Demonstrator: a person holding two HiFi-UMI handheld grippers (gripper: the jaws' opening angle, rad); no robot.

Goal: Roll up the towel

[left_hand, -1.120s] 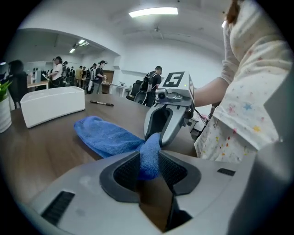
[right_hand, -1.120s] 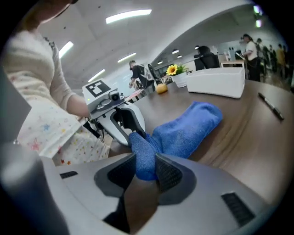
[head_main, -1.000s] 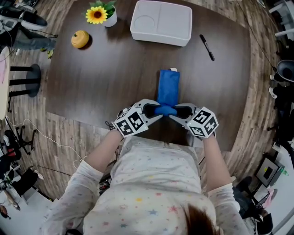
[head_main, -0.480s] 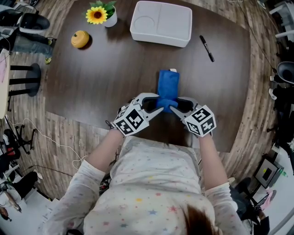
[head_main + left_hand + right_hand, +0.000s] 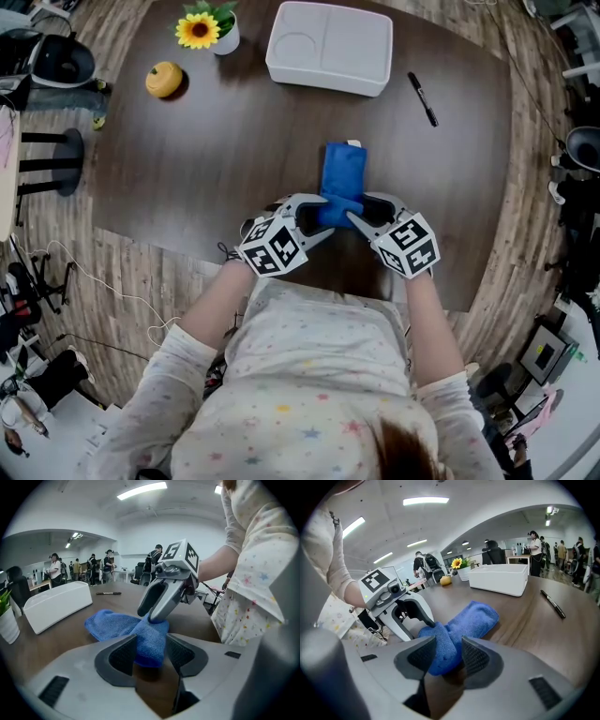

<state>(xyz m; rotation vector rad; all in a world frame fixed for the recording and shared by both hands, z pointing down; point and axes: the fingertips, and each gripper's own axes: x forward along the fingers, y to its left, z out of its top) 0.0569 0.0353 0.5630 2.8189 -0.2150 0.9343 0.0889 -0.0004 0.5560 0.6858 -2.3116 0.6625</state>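
Note:
A blue towel [image 5: 343,173] lies as a folded strip on the dark table [image 5: 225,159], its near end rolled up. That rolled end [image 5: 151,637] sits between the jaws of my left gripper [image 5: 322,217]. These jaws have just been opening; the left pad touches the cloth and a small gap shows at the right pad. My right gripper [image 5: 354,217] comes in from the other side, and in the right gripper view both of its pads press on the roll [image 5: 443,651]. In the left gripper view the right gripper [image 5: 157,606] bears down on the towel's fold.
A white divided tray [image 5: 328,45] stands at the far side, a black pen [image 5: 423,97] to its right. A potted sunflower [image 5: 206,28] and a yellow fruit [image 5: 164,79] sit far left. The table's near edge runs just below the grippers.
Both grippers and the rolled end have shifted a little away from the person, up along the strip. The flat part of the towel is shorter. The left jaws stand wider.

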